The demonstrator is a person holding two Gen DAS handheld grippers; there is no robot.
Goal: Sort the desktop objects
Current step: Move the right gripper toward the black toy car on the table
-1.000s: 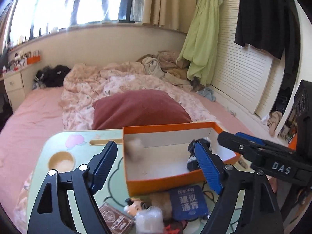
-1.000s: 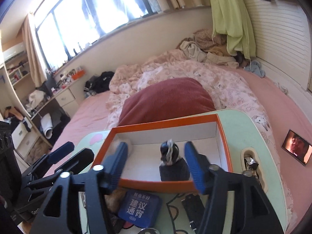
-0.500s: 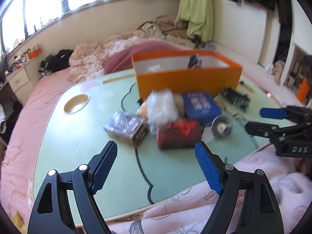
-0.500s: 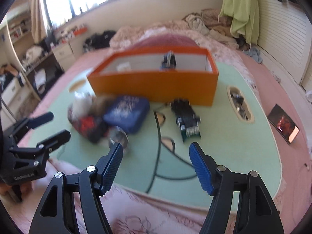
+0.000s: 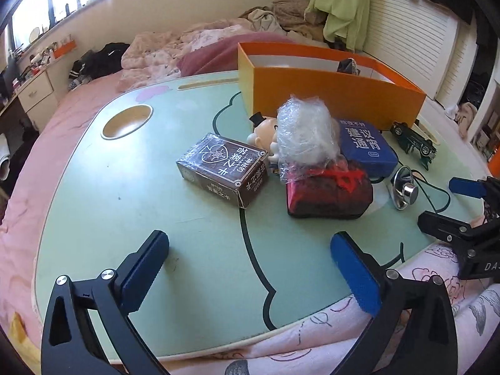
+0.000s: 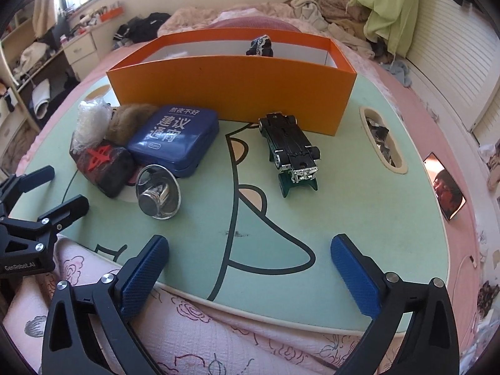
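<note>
An orange box [image 5: 337,93] [image 6: 237,90] stands at the far side of the green lap table [image 5: 125,203] [image 6: 343,193], with a dark object [image 6: 261,46] inside. In front of it lie a brown card box [image 5: 223,168], a plastic-wrapped white bundle [image 5: 304,128], a small doll [image 5: 262,132], a red-and-black pouch [image 5: 328,192] [image 6: 104,164], a blue tin [image 5: 364,148] [image 6: 175,139], a shiny metal piece [image 5: 403,187] [image 6: 157,192] and an overturned toy car [image 6: 289,153] [image 5: 414,143]. My left gripper [image 5: 250,268] and right gripper [image 6: 250,268] are open and empty at the table's near edge.
The table stands on a pink bed with a rumpled quilt and a dark red pillow [image 5: 212,53] behind the box. A cup hole [image 5: 126,122] is at the table's left and a slot with small items [image 6: 381,137] at its right. A phone [image 6: 445,186] lies on the bed.
Both grippers have pulled back from over the orange box to the table's near edge and dropped lower. They stay open and empty.
</note>
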